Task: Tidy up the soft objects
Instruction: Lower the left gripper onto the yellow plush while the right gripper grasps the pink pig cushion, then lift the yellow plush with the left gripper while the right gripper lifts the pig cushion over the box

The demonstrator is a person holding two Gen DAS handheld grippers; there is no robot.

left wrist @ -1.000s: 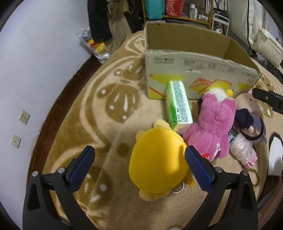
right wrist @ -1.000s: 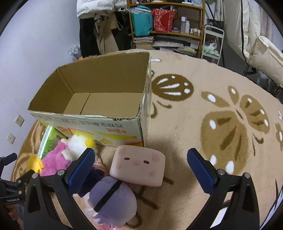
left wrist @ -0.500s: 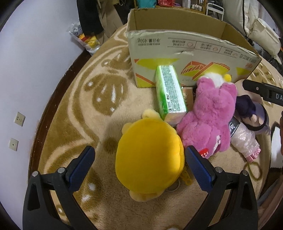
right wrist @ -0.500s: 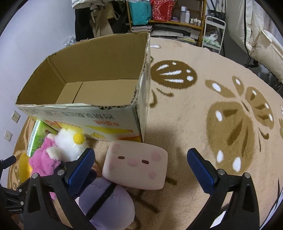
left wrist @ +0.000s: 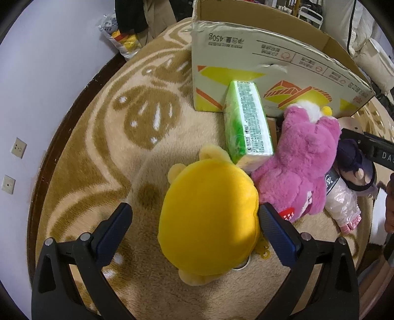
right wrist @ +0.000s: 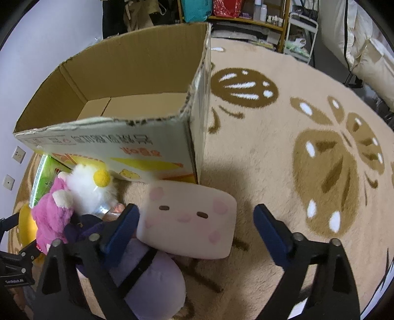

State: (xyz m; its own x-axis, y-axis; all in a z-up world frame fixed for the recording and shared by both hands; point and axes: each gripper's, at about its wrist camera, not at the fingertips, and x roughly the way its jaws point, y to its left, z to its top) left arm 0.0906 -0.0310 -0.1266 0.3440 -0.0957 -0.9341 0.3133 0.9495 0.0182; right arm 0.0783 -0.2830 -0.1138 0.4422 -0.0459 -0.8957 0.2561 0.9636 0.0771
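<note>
A yellow plush (left wrist: 209, 219) lies on the rug between the open fingers of my left gripper (left wrist: 194, 224); the right pad touches its side. Beside it lie a green tissue pack (left wrist: 247, 125), a pink plush bear (left wrist: 303, 167) and a purple doll (left wrist: 352, 162). My right gripper (right wrist: 197, 224) is open around a pink square face pillow (right wrist: 187, 219), its left pad at the pillow's edge. The open cardboard box (right wrist: 118, 133) stands just behind, empty inside. The purple doll (right wrist: 152, 278), pink bear (right wrist: 50, 216) and a white plush (right wrist: 86, 184) lie left of the pillow.
The patterned beige rug (right wrist: 295, 147) spreads to the right. A wall with sockets (left wrist: 18, 147) and a dark floor edge run on the left. Shelves (right wrist: 236, 14) and hanging clothes stand behind the box. A plastic bag (left wrist: 120, 41) lies by the wall.
Both grippers have moved forward and down. The yellow plush now sits between the left fingers, and the pink pillow now sits between the right fingers. Both stay open.
</note>
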